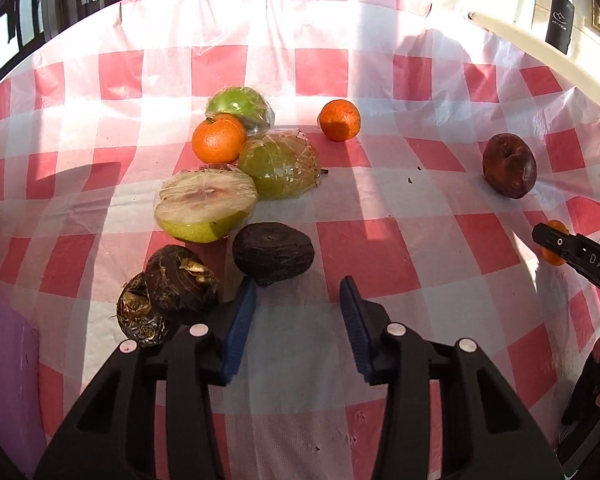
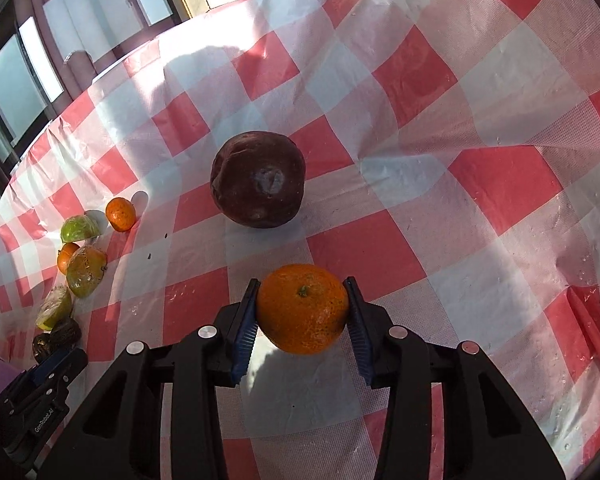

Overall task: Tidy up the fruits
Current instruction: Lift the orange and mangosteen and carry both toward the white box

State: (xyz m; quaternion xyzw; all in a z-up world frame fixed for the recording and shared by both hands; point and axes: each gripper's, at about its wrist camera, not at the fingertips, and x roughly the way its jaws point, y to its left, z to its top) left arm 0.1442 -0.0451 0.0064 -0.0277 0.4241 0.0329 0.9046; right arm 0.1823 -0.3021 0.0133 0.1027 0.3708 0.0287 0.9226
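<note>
On the desk with its red and white checked cloth, the right gripper has its fingers pressed on both sides of an orange mandarin, holding it tight. Just past it sits a dark red round fruit, not touching it. The left gripper has its fingers wide apart with nothing between them. Right by its left finger lies a dark wrinkled fruit, and two more brown ones sit beside it. Behind them is a cut pear half in plastic wrap, a wrapped green fruit, another mandarin and a green wrapped half. One more mandarin sits alone, a bit to the right of the bunch.
</note>
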